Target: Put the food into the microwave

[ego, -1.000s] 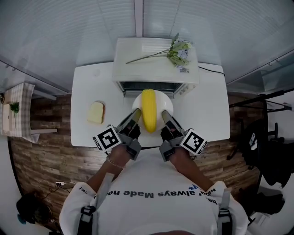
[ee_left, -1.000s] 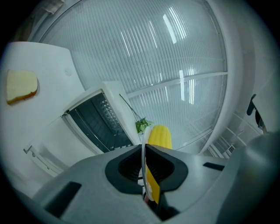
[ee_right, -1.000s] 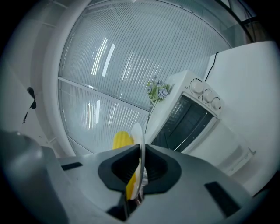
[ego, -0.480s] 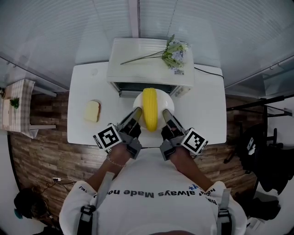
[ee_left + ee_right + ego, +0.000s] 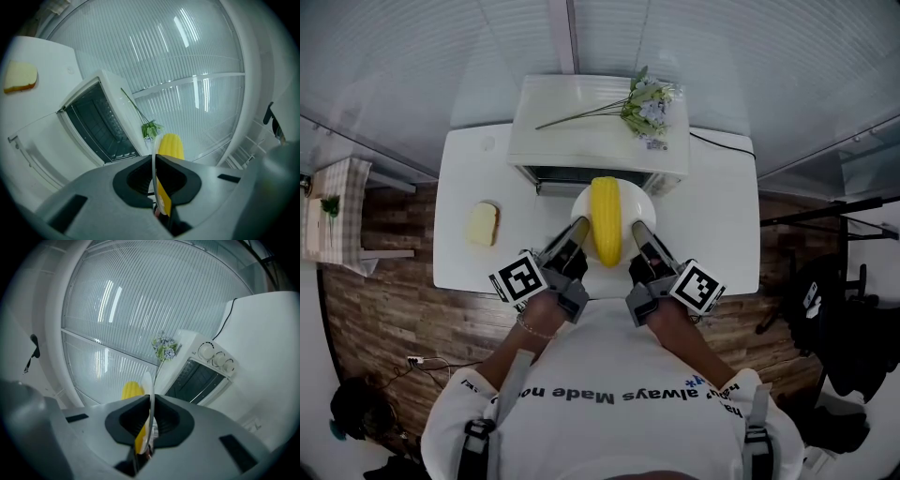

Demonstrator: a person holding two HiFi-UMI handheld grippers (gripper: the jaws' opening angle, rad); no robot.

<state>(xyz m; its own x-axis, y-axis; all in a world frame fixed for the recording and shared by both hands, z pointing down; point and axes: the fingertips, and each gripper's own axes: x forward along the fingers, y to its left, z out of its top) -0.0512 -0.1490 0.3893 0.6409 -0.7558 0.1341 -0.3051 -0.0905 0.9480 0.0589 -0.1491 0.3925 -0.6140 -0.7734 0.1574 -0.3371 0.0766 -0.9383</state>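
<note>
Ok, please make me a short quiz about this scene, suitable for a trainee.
1. True or false: the corn lies directly on the table.
2. What lies on top of the microwave? A. a cup B. flowers C. a book
3. Fill in: the left tool and the right tool are each shut on the rim of the ___.
Key: 1. false, the corn lies on the plate; 2. B; 3. plate.
</note>
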